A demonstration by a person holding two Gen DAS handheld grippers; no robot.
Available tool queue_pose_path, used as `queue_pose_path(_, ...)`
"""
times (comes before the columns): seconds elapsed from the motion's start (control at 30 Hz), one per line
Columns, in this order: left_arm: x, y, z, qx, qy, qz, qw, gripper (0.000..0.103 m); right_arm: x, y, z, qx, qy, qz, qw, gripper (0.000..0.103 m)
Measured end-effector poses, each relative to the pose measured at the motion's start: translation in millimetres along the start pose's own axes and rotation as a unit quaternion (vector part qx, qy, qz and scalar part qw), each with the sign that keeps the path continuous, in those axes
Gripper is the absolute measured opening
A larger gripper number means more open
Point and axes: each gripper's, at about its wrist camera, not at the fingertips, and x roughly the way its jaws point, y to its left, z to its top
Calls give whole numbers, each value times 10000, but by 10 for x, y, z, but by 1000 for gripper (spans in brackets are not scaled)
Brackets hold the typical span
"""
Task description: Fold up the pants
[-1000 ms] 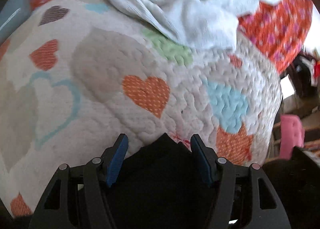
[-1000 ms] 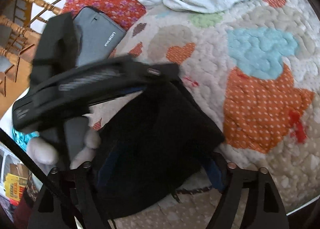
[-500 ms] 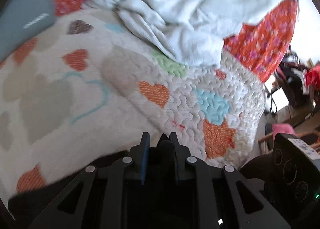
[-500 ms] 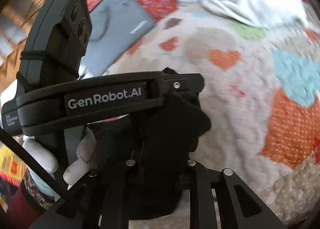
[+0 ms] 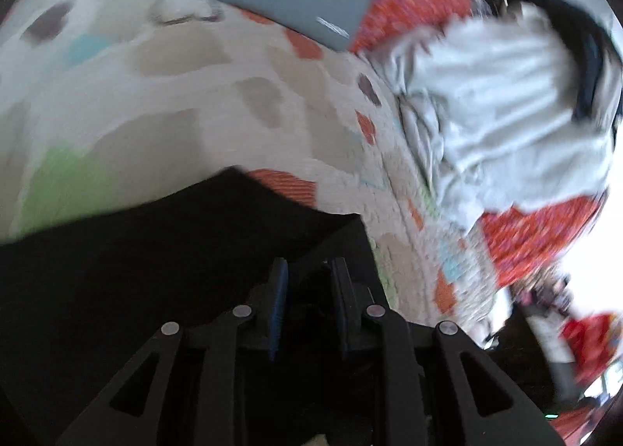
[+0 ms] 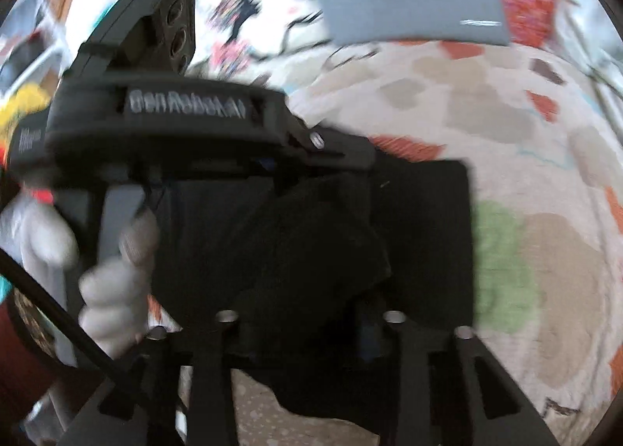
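The black pants (image 5: 128,251) are spread on the quilted bed (image 5: 241,103), one edge being pinched in the nearly closed left hand-held gripper (image 5: 307,271) and a bunched edge beside it gripped by the right hand-held gripper (image 6: 311,313).

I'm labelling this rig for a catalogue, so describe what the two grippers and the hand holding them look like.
Both are matte black. The left gripper has angular linkage arms with silver pivot pins and blue finger pads. Its body carries blurred white GenRobot.AI lettering and a black camera block with round lenses. The hand holding it wears a white glove. The right gripper shows the same black arms and silver pins.
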Motion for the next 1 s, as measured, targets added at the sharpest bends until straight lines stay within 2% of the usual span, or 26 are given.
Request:
queue_pose_path(0.1,-272,248,-77,-437,-355,-147,9983,35,81,133,-68,-180,112,167,9996,72)
queue_pose_path(0.17,-420,424,-137,-760,-577,-238,9952,36,94,224,-84,-285,155,213,9992,76)
queue_pose_path(0.3,-648,764,-226,-1232,-870,-270,9882,36,-28,267,-65,-327,242,331,9986,76)
queue_pose_path(0.37,-733,885,-243,-1409,-954,-240,9851,36,-238,232,-7,-180,108,540,9983,76)
queue_pose_path(0.47,-850,993,-264,-1571,-1063,-134,9818,36,-546,125,117,186,-179,545,9982,72)
queue_pose_path(0.57,-930,939,-251,-1514,-1158,-14,9817,37,-539,-33,317,488,-147,276,9983,51)
queue_pose_path(0.6,-971,918,-247,-1444,-1200,36,9822,37,-499,-47,366,532,-146,235,9982,50)
queue_pose_path(0.7,-1044,779,-251,-1122,-1334,307,9842,38,-155,-61,491,793,198,413,9958,48)
queue_pose_path(0.83,-1080,706,-288,-821,-1396,746,9840,39,499,-24,533,1224,811,874,9853,49)
queue_pose_path(0.9,-1085,707,-296,-757,-1415,877,9831,39,579,-71,548,1465,699,1190,9795,53)
queue_pose_path(0.93,-1087,710,-302,-750,-1417,910,9829,39,569,-147,565,1730,715,1448,9716,55)
queue_pose_path(1.0,-1086,715,-305,-763,-1409,878,9832,39,440,-213,577,1901,559,1676,9657,56)
